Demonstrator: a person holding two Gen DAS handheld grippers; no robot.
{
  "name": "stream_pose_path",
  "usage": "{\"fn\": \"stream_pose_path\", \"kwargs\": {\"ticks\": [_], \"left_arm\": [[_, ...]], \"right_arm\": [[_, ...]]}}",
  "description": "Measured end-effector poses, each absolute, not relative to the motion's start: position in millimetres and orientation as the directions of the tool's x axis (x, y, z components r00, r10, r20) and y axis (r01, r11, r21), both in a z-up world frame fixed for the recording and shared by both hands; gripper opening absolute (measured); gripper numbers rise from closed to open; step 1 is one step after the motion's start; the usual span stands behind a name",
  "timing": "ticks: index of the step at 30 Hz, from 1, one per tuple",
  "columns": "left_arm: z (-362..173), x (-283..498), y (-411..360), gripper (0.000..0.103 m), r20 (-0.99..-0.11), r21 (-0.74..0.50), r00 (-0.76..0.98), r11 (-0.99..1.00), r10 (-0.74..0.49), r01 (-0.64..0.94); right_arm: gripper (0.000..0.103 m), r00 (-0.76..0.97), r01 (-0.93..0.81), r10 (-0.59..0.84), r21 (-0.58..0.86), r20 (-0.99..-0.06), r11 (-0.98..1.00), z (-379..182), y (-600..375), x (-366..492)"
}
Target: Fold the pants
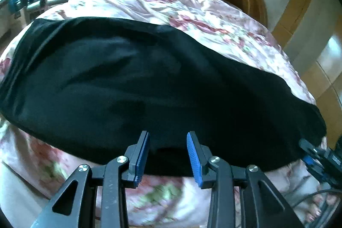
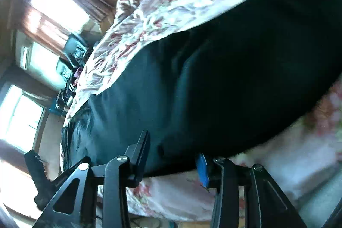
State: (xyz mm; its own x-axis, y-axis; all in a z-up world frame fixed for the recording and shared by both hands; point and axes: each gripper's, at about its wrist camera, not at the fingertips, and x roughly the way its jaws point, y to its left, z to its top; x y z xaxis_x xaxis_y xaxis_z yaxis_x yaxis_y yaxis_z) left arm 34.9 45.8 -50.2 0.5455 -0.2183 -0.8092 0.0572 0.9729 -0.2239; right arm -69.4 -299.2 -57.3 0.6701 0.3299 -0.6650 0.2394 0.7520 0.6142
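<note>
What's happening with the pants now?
Both jaws open, nothing gripped. Black pants lie spread on floral bedspread. Nothing in the way.

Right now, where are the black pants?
The black pants lie spread across the floral bedspread, filling the middle of both wrist views. Their near edge sits just ahead of the left gripper and right gripper.

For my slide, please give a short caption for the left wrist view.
Left gripper, jaws apart, poised at the near edge of black pants spread on a floral bedspread.
</note>
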Motion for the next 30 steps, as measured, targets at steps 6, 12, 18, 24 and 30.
{"fn": "stream_pose_path", "kwargs": {"ticks": [6, 12, 18, 24, 30], "left_arm": [[-58.0, 65.1, 84.7, 0.036, -0.813, -0.193, 0.566, 0.98, -0.135, -0.044], [-58.7, 85.6, 153.4, 0.036, -0.809, -0.115, 0.587, 0.97, 0.033, -0.213], [-68.9, 103.7, 196.0, 0.039, -0.798, 0.006, 0.586, 0.974, 0.141, -0.226], [-72.4, 116.0, 207.7, 0.039, -0.792, 0.047, 0.59, 0.979, 0.156, -0.196], [-56.2, 102.3, 188.0, 0.039, -0.799, 0.012, 0.586, 0.977, 0.137, -0.212]], "right_arm": [[0.041, 0.747, 0.16, 0.205, 0.47, -0.633, 0.868, -4.8, -291.7, -89.6], [0.042, 0.745, 0.196, 0.082, 0.335, -0.662, 0.922, 0.9, -305.7, -68.7], [0.039, 0.563, 0.325, -0.057, 0.158, -0.824, 0.933, -54.3, -338.6, -22.5], [0.009, 0.541, 0.395, -0.042, 0.209, -0.84, 0.895, -57.2, -369.3, -23.0], [0.064, 0.67, 0.465, -0.106, 0.303, -0.735, 0.832, -12.5, -394.3, -80.5]]}}
